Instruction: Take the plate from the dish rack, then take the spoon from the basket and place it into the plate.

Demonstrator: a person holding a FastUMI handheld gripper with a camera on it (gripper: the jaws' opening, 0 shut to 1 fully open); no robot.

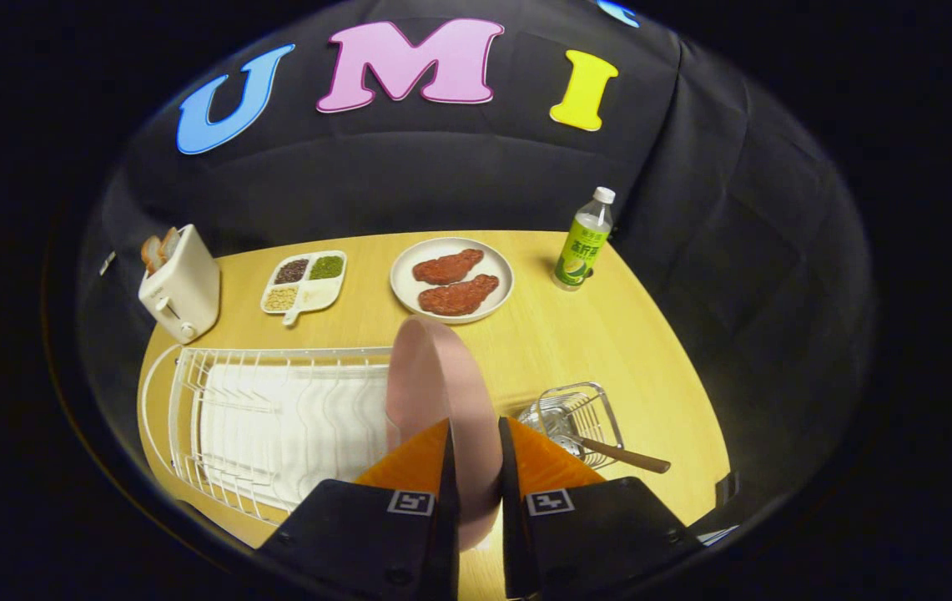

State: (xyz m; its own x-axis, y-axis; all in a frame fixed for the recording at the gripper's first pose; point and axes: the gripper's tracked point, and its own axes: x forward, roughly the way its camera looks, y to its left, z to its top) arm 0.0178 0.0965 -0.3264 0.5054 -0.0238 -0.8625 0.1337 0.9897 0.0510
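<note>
Item: pink plate (434, 376). It stood on edge between the two fingers of the gripper (476, 467), rising ahead of them. One finger pressed on each face, so the jaws were clamped on the plate. Its rim stood over the right end of the dish rack (275, 417); whether it touched the rack could not be told.

Item: dish rack. White wire, lying on the wooden table (609, 334) to the left of the fingers, with a white ribbed tray under the wires.

Item: basket (580, 413). Small, wire, on the table just right of the fingers and near the rack's right end.

Item: spoon (609, 453). It lay in the basket, its brown wooden handle sticking out over the rim toward the right. The bowl end sat inside the wires.

Item: white plate (452, 280). Beyond the pink plate, near the far side of the table, carrying two reddish-brown pieces of meat (455, 282) side by side.

Item: divided dish (304, 282). White, four compartments, left of the white plate, holding dark, green and pale grains.

Item: toaster (182, 288). White, at the far left corner of the table, with bread slices (157, 249) standing in its slots.

Item: bottle (585, 240). Upright, white cap, green label, at the far right of the table, right of the white plate.
</note>
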